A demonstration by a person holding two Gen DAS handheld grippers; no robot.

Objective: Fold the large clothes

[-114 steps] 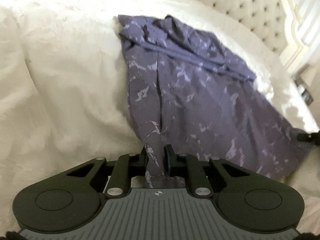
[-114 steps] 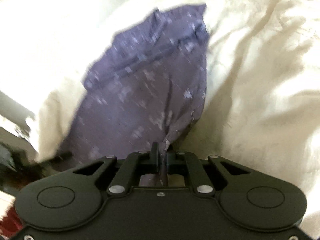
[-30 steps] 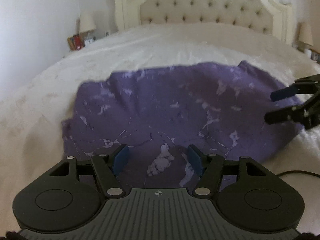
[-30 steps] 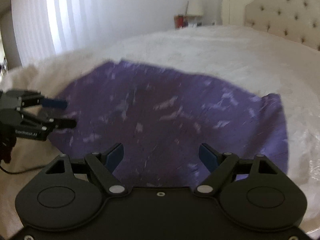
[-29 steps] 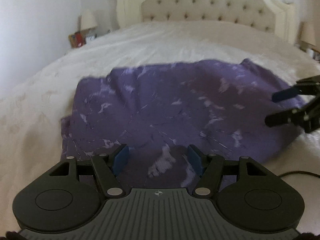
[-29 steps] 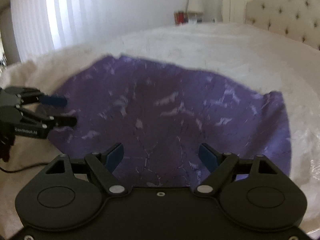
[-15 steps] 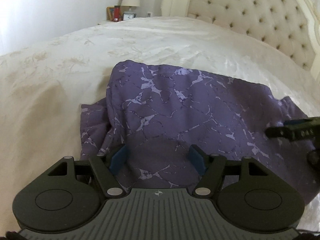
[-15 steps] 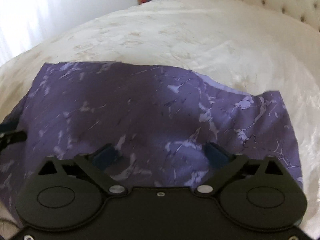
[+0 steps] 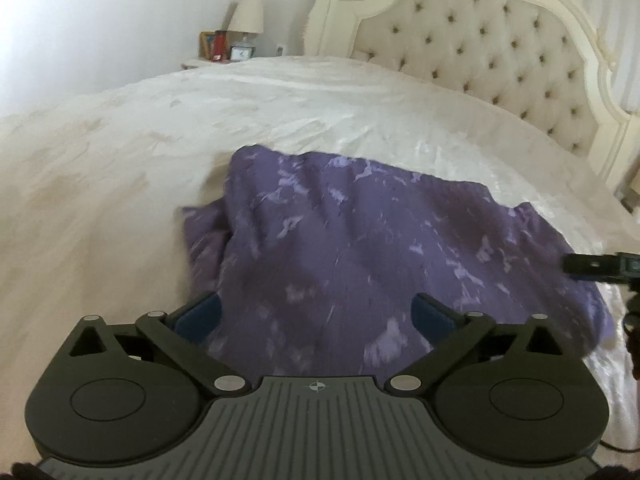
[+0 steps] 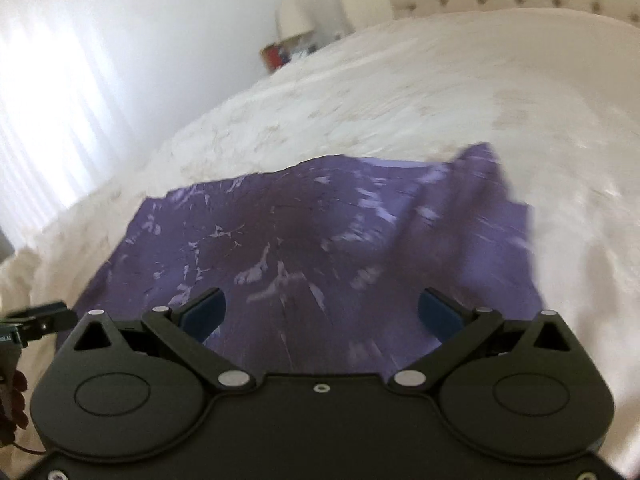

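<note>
Gaping tongs, garment released

The cream bedspread lies open and bare across the left and upper middle of the left wrist view, free to pass over. The purple garment fills the centre. The tufted headboard walls off the upper right, and a lamp with small clutter stands at upper centre-left.

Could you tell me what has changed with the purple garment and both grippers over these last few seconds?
Both grippers let go: the left gripper and right gripper have just been opening, nothing between the fingers. The purple garment, earlier pinched and stretched long, now lies spread crosswise. The bed stayed put.
</note>
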